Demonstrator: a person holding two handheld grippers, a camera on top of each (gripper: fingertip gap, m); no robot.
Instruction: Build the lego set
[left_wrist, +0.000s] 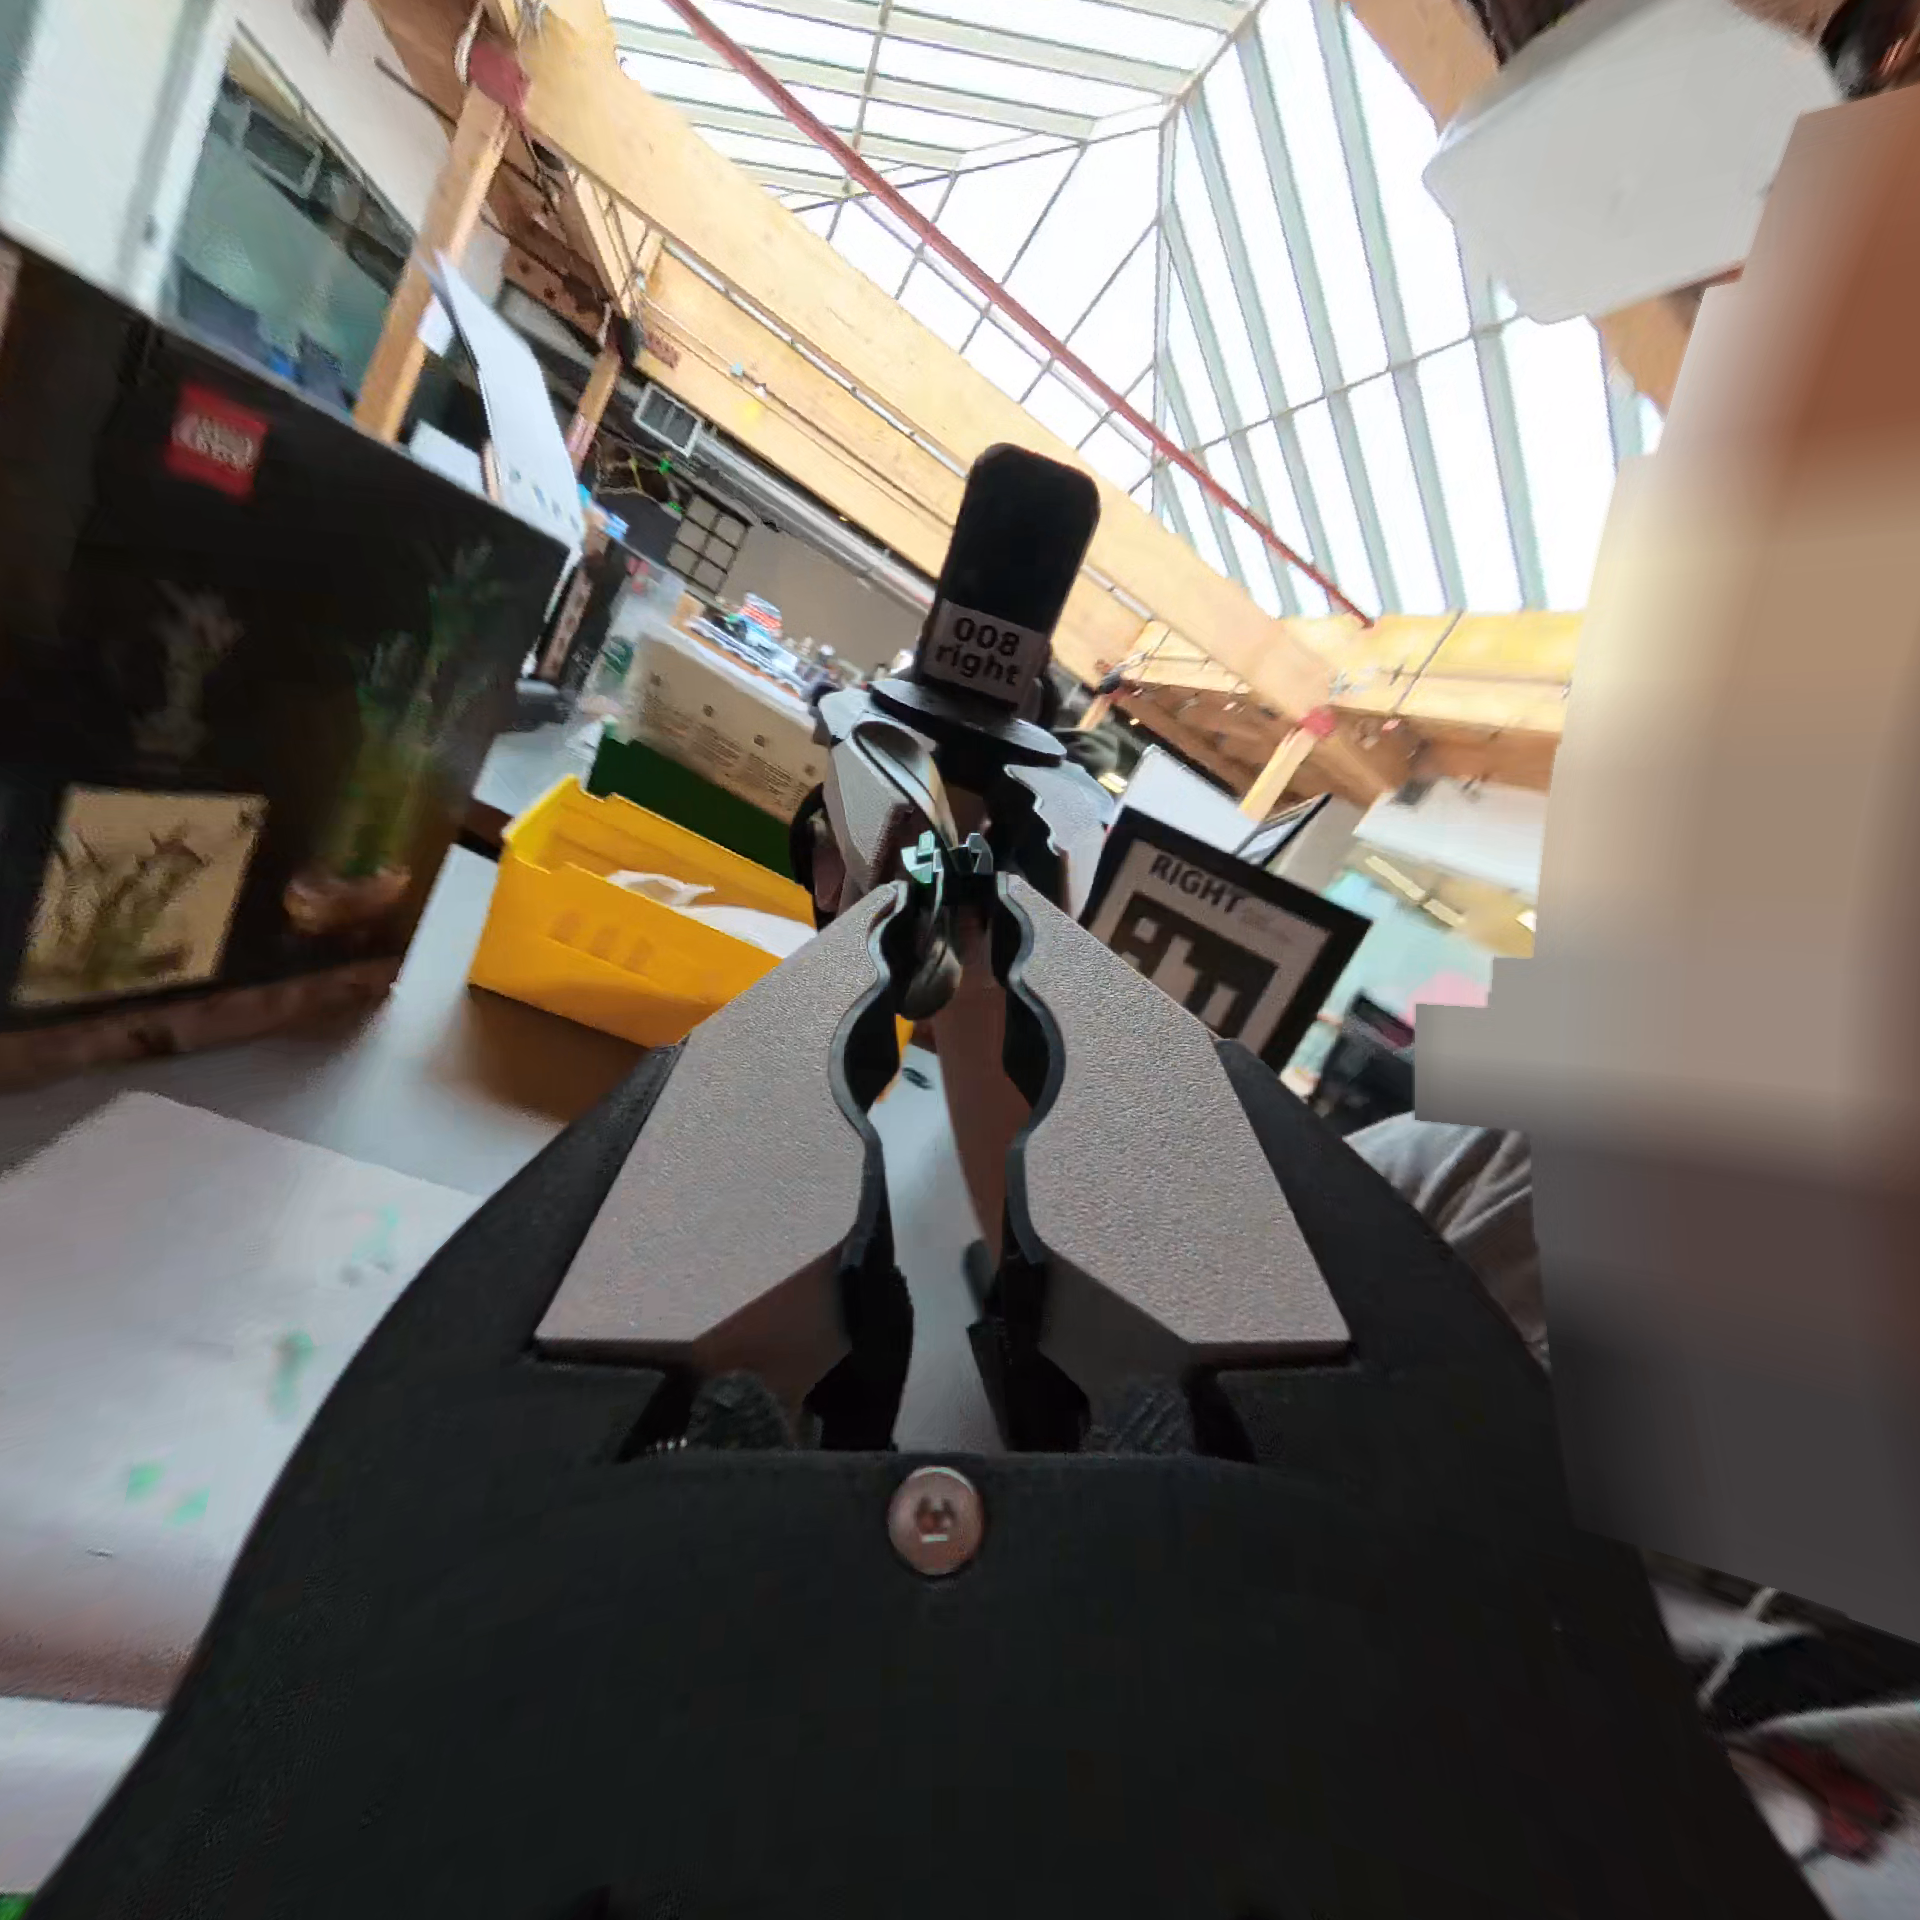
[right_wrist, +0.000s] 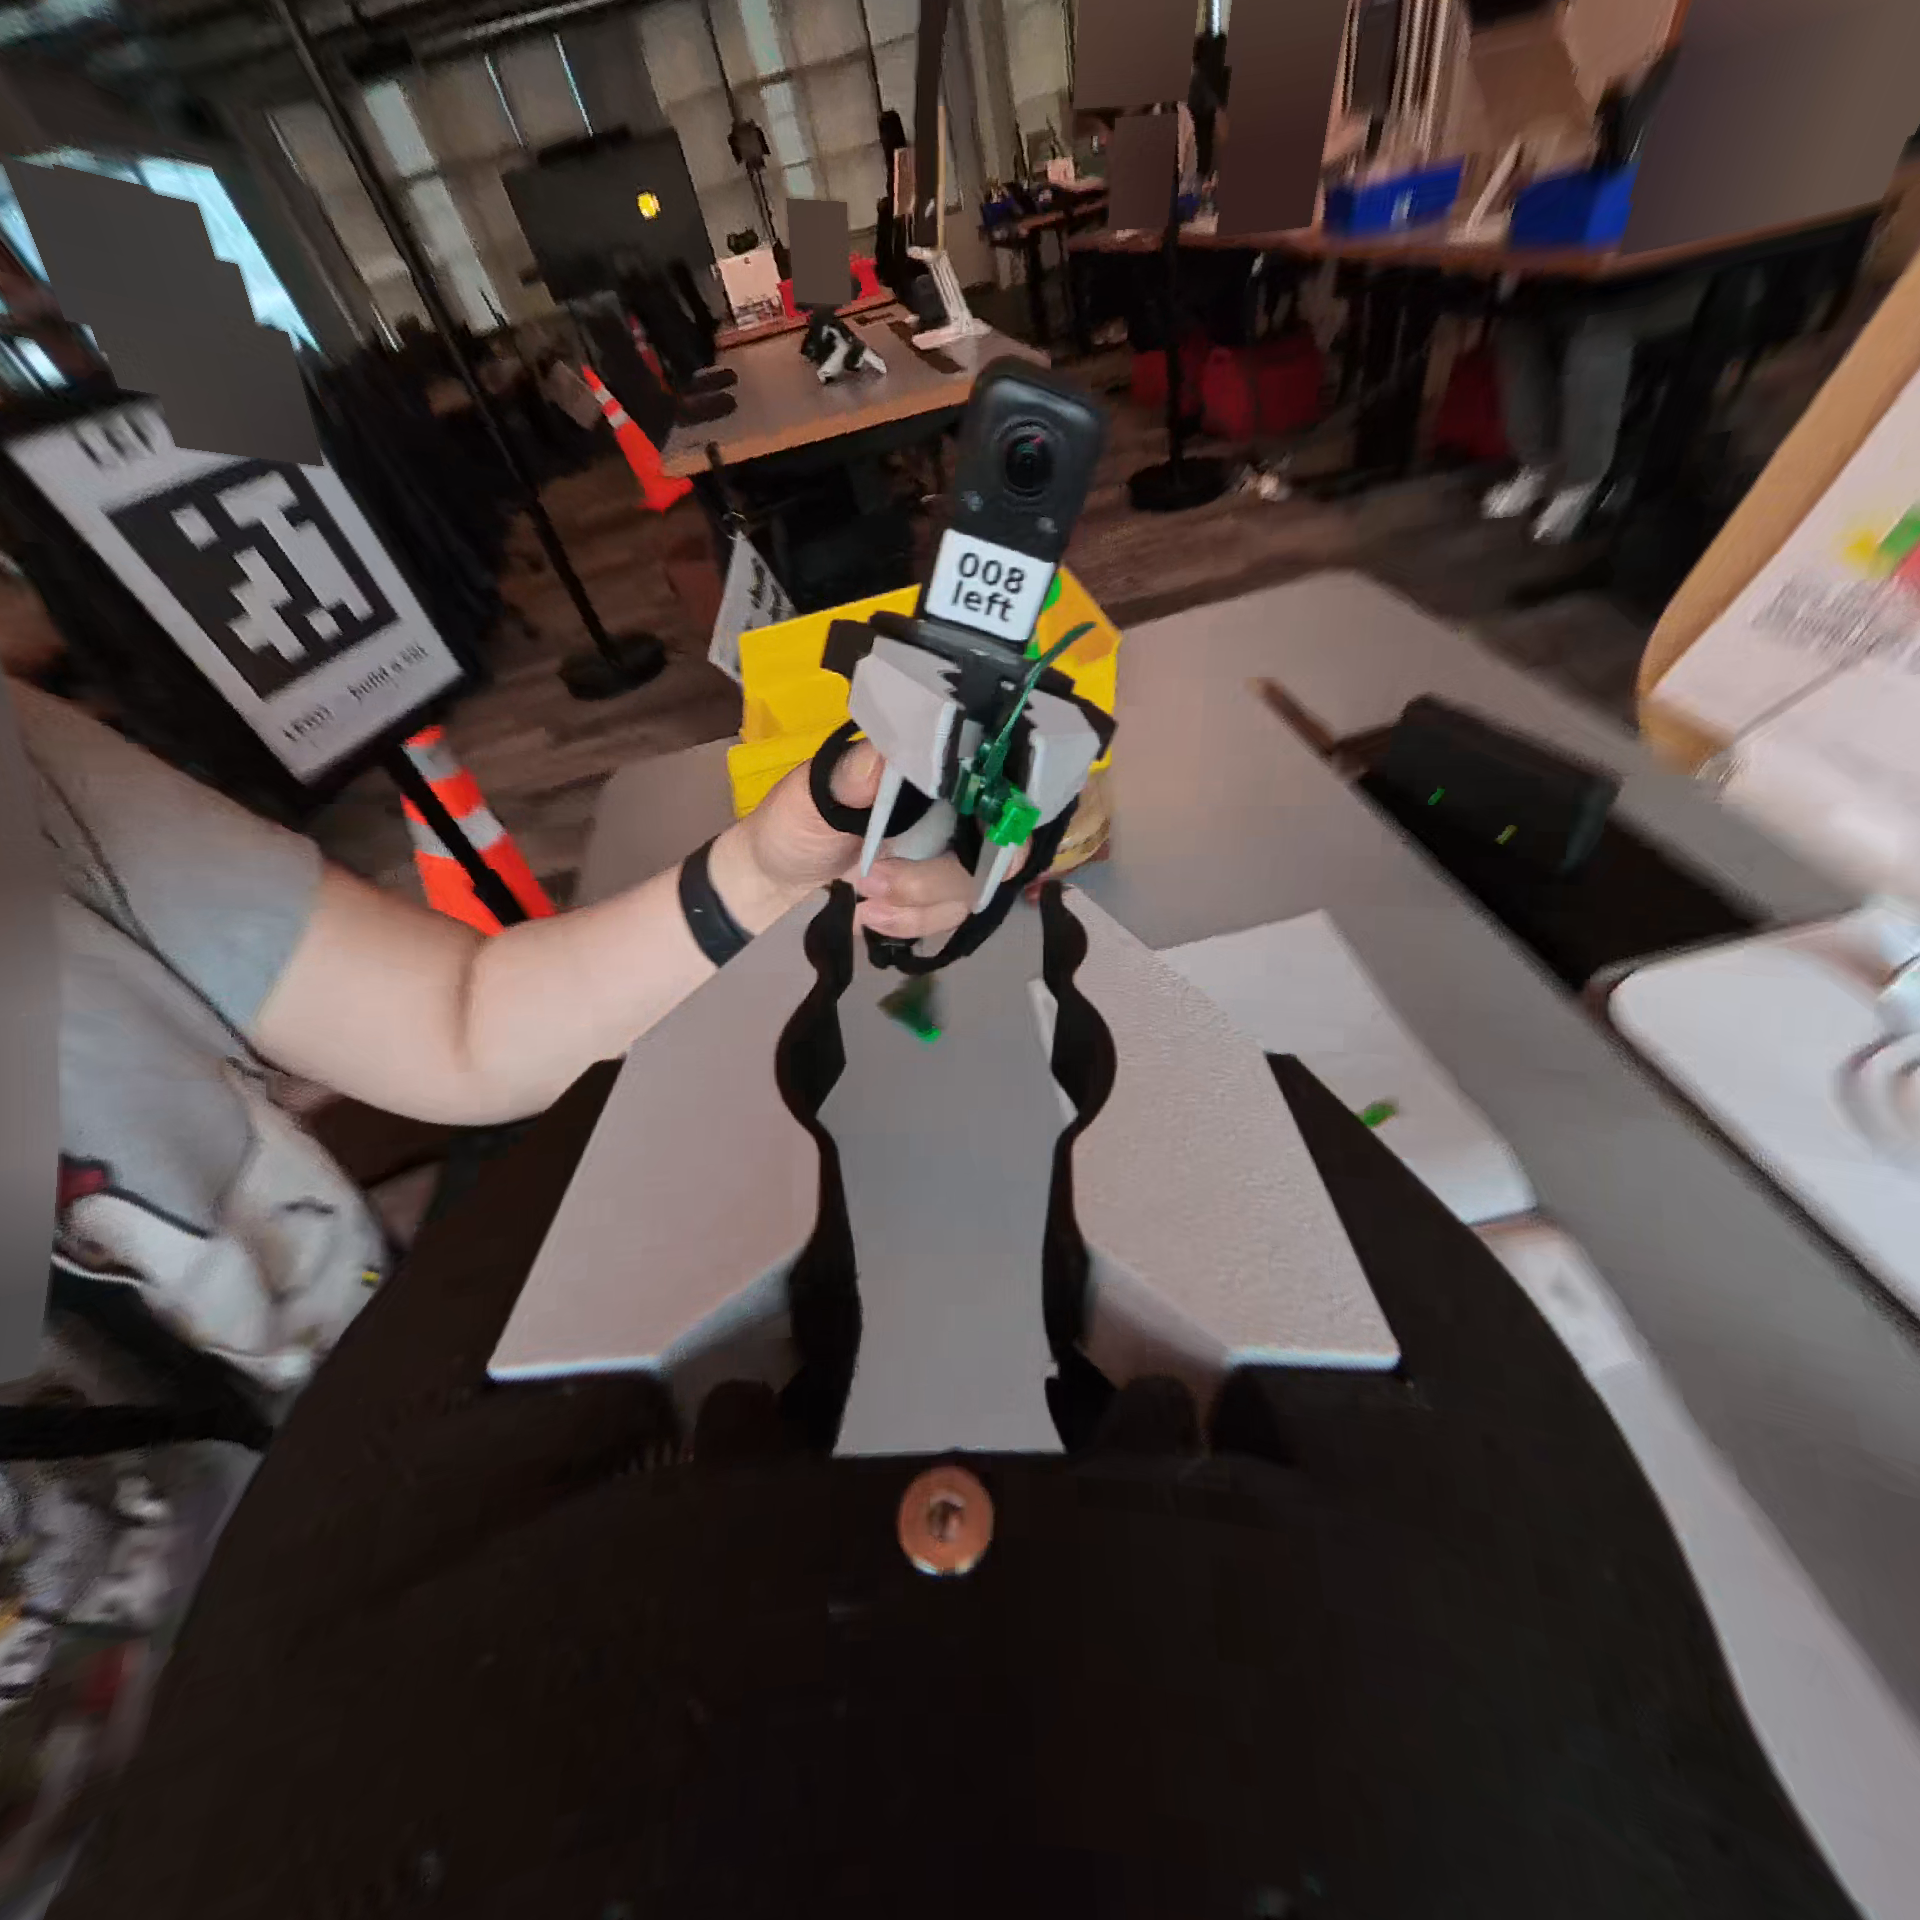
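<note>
The left gripper (left_wrist: 943, 883), with flat grey fingers on a black body, is closest in the left wrist view. Its two tips pinch a small green plastic lego piece with a thin leaf stem (left_wrist: 940, 860). In the right wrist view the same piece (right_wrist: 995, 805) sticks out from those grey tips, and a bare hand (right_wrist: 878, 847) holds the handle under them.

The right gripper (right_wrist: 945, 914), also grey and black, has its fingers spread apart with nothing between them. It faces the left one, tip to tip, up in the air above the grey table (right_wrist: 1299, 727). The green piece sits just past its tips and does not touch them.

A tiny green bit (right_wrist: 912, 1013) lies blurry on the table below. Another small green bit (right_wrist: 1377, 1114) rests on a white paper sheet (right_wrist: 1330, 1029).

A yellow plastic bin (left_wrist: 623, 914) stands on the table behind the grippers. A dark cardboard box with plant pictures (left_wrist: 208, 748) stands to its left. A black and white square marker sign (left_wrist: 1216, 956) stands just behind the right gripper.
</note>
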